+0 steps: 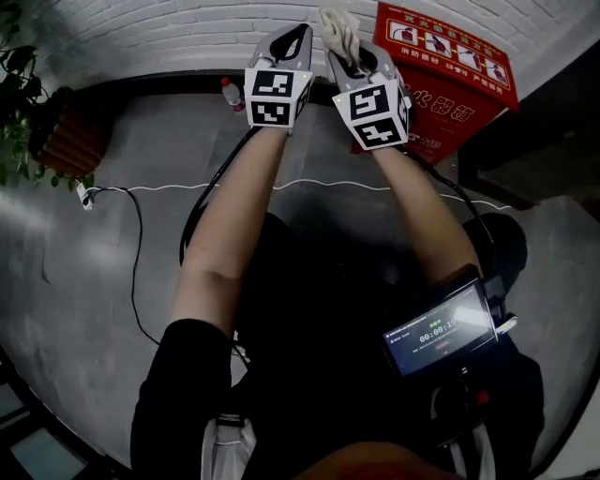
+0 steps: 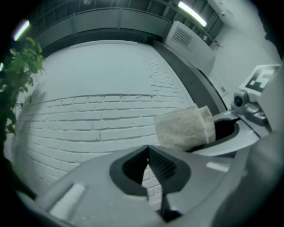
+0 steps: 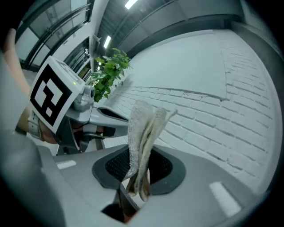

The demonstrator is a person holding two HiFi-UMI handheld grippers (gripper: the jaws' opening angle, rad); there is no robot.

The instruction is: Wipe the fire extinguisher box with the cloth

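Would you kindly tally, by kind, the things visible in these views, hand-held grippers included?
hand-held grippers: 2 (left hand-held gripper, right hand-held gripper)
cloth: 1
fire extinguisher box: 1
bottle: 1
potted plant: 1
Total: 6

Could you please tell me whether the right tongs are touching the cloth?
Touching. The right gripper view shows the cloth pinched between the jaws of the right tongs, its free end sticking up past them.
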